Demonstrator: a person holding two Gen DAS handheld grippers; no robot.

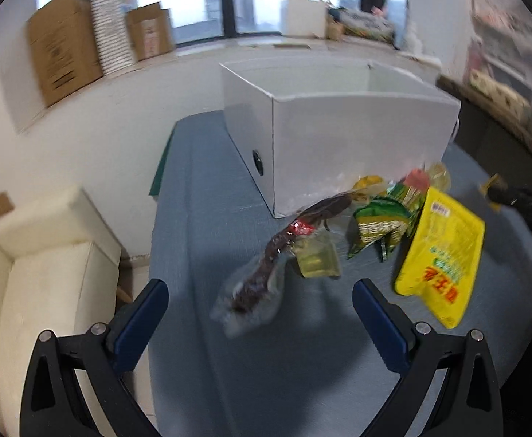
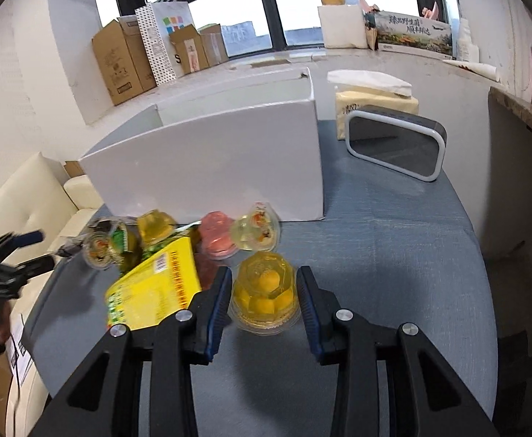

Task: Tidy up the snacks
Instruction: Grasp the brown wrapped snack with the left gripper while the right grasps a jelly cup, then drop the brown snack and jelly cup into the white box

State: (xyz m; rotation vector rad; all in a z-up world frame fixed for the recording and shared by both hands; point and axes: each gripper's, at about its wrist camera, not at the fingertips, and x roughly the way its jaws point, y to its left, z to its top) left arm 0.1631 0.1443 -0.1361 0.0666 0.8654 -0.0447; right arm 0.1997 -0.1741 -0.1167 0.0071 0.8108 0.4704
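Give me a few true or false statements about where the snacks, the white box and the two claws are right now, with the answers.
1. The right claw straddles an orange jelly cup. True.
2. The left claw is clamped on the yellow packet. False: it is open, holding nothing.
3. The snacks lie on the table in front of the white box. True.
4. The clock sits inside the white box. False: it stands on the table beside it.
5. The pink jelly cup is between the right claw's fingers. False: it sits farther back, near the box.

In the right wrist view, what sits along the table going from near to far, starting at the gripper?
Right gripper open around the yellow fruit jelly cup → pink jelly cup → white box → cardboard boxes on the windowsill.
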